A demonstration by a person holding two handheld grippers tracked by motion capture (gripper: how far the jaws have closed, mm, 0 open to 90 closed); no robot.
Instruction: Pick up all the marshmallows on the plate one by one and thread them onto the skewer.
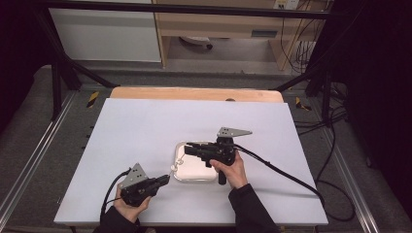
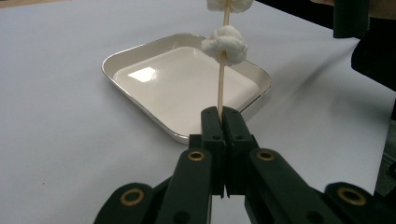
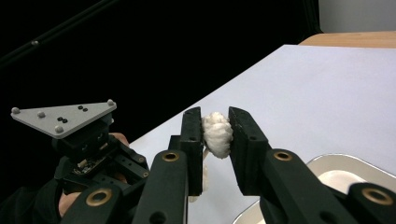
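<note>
My left gripper (image 2: 223, 114) is shut on the bottom end of a thin wooden skewer (image 2: 220, 88) that stands upright over a white tray (image 2: 140, 56). Two white fluffy lumps are threaded on the stick, the lower lump (image 2: 225, 44) well above the jaws and the upper lump (image 2: 229, 4) at the frame's top. In the right gripper view my right gripper (image 3: 215, 121) has its pads pressed on both sides of the upper lump (image 3: 217, 133). In the high view the left gripper (image 1: 167, 179) sits at the tray's (image 1: 194, 170) near left corner and the right gripper (image 1: 187, 148) reaches over the tray from the right.
A white sheet (image 1: 145, 131) covers the table, with a wooden edge (image 1: 194, 93) at the far side. A black cable (image 1: 286, 174) trails right from the right gripper. Metal rails and dark floor surround the table.
</note>
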